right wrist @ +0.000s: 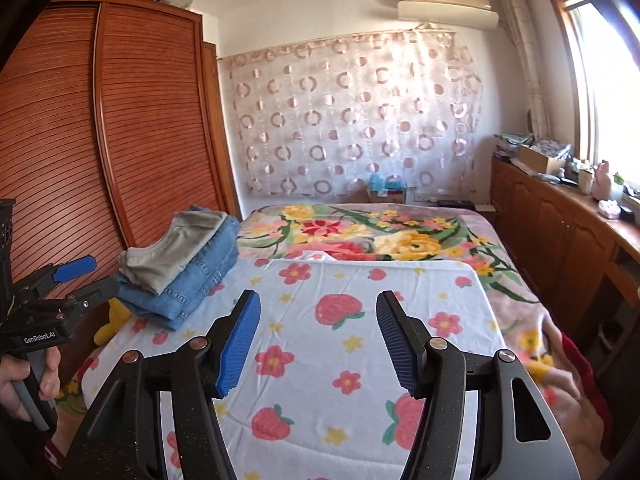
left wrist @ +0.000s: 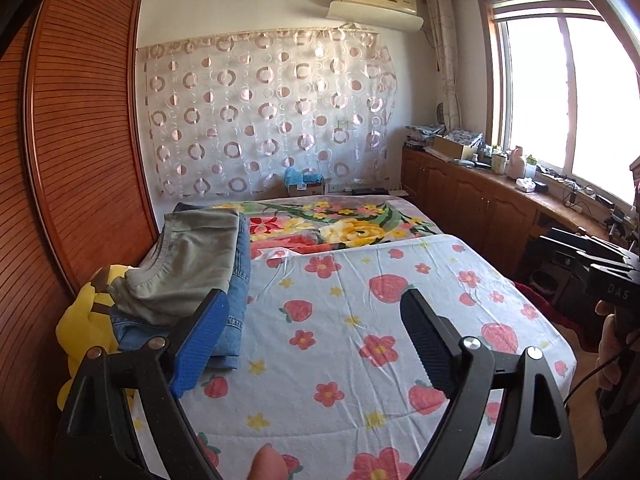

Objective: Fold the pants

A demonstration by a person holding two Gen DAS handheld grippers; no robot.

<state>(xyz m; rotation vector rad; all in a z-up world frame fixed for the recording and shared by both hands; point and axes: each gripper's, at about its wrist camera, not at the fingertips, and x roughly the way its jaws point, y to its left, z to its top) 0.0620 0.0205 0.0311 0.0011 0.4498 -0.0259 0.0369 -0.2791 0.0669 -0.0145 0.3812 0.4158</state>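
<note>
A stack of folded clothes lies at the bed's left edge: grey-green pants (left wrist: pixel 188 264) on top of blue jeans (left wrist: pixel 236 300). The stack also shows in the right wrist view, with the grey-green pants (right wrist: pixel 176 248) above the jeans (right wrist: pixel 200 276). My left gripper (left wrist: pixel 316 304) is open and empty, held above the strawberry sheet (left wrist: pixel 360 320) just right of the stack. It also shows in the right wrist view (right wrist: pixel 92 276). My right gripper (right wrist: pixel 316 308) is open and empty over the middle of the sheet (right wrist: pixel 340 352). Its body shows at the right edge of the left wrist view (left wrist: pixel 600 272).
A yellow plush toy (left wrist: pixel 88 320) sits between the bed and the wooden wardrobe (left wrist: pixel 72 140) on the left. A floral blanket (left wrist: pixel 352 220) covers the far bed. A wooden cabinet (left wrist: pixel 480 200) with clutter runs under the window on the right.
</note>
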